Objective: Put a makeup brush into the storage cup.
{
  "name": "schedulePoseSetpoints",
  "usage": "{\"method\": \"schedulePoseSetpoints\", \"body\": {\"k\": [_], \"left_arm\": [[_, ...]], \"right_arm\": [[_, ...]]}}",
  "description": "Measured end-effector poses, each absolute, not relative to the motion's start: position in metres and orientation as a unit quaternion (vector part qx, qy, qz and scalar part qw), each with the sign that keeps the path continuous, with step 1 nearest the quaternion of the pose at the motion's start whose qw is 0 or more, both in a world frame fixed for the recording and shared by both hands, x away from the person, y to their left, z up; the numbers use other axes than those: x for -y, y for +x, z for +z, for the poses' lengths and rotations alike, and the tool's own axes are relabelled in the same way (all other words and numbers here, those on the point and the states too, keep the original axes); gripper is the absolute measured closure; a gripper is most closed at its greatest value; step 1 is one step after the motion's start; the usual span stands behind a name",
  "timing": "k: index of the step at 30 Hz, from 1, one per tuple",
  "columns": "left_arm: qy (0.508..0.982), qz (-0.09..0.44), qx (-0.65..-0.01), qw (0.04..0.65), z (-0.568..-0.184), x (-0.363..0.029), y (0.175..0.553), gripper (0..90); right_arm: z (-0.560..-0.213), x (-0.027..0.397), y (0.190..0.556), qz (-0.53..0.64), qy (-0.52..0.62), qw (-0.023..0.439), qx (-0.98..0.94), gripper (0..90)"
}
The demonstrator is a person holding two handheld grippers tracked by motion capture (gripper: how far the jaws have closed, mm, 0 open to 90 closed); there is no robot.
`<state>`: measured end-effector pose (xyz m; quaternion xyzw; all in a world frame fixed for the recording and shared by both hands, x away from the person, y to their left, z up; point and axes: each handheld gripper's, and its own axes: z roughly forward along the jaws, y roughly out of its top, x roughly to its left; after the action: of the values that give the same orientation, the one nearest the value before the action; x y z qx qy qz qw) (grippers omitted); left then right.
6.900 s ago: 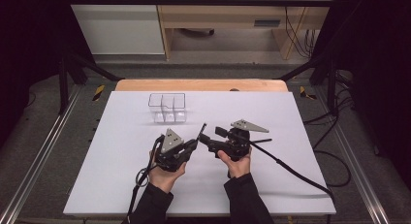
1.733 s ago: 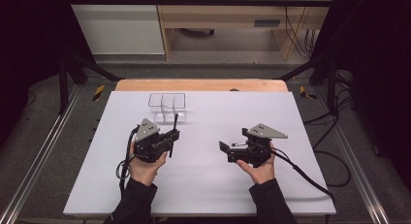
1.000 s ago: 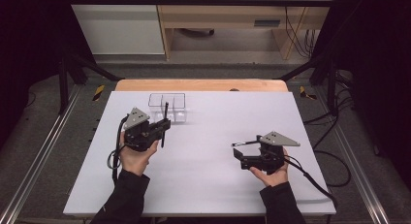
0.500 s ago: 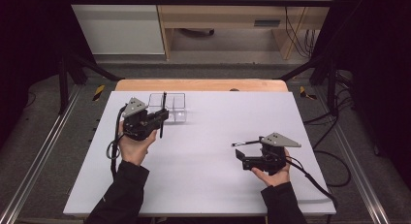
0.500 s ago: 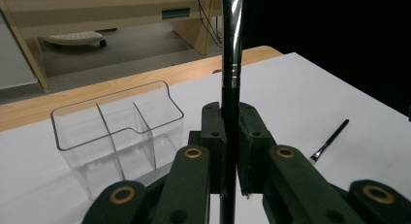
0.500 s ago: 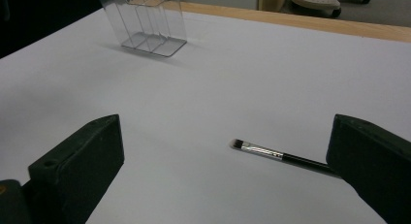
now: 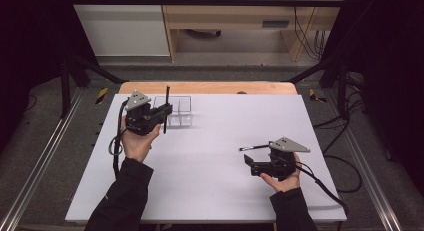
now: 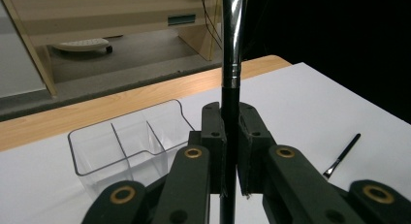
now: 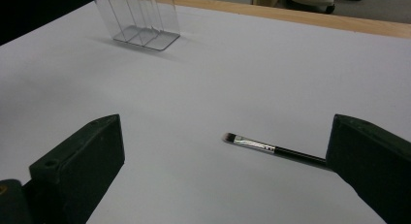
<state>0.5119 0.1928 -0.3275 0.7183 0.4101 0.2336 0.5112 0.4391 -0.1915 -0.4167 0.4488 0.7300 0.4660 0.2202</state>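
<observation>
Our left gripper (image 7: 162,112), black with a grey three-cornered plate on top, sits at the far left of the white table (image 7: 210,191), raised off the surface in our left hand (image 7: 136,142). Its jaws are clamped on a slim black brush with a silver ferrule (image 7: 166,108), which stands upright between them; in the left gripper view the handle (image 8: 230,112) runs straight up through the closed pads, and the ferrule rises above them. Just to the right of that brush, and touching nothing we can make out, stands the clear plastic organiser with three narrow compartments (image 7: 178,111), near the far edge of the table beside the bare wooden strip (image 7: 210,87). Well apart from it, at the near right, a second small black brush with a silver ferrule (image 7: 254,147) lies flat on the table, its bristle tip pointing left. Our right gripper (image 7: 248,163) rests low just near of that brush, held in our right hand (image 7: 281,180); its jaws stand wide apart with nothing between the pads, and in the right gripper view the lying brush (image 9: 271,148) reaches towards the right-hand jaw.
</observation>
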Motion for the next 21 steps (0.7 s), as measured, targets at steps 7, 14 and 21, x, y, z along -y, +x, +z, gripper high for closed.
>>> {"method": "schedulePoseSetpoints", "body": {"k": [7,14,21], "left_arm": [[0.719,0.236,-0.413,0.507,-0.326,-0.191,0.522,82.9],[0.719,0.234,-0.412,0.509,-0.324,-0.189,0.531,82.9],[0.719,0.237,-0.410,0.509,-0.320,-0.185,0.541,82.9]], "right_arm": [[-0.418,0.194,0.440,0.465,0.453,0.218,-0.729,1.1],[-0.419,0.197,0.441,0.463,0.458,0.218,-0.727,1.2],[-0.419,0.198,0.441,0.462,0.459,0.218,-0.727,1.2]]}}
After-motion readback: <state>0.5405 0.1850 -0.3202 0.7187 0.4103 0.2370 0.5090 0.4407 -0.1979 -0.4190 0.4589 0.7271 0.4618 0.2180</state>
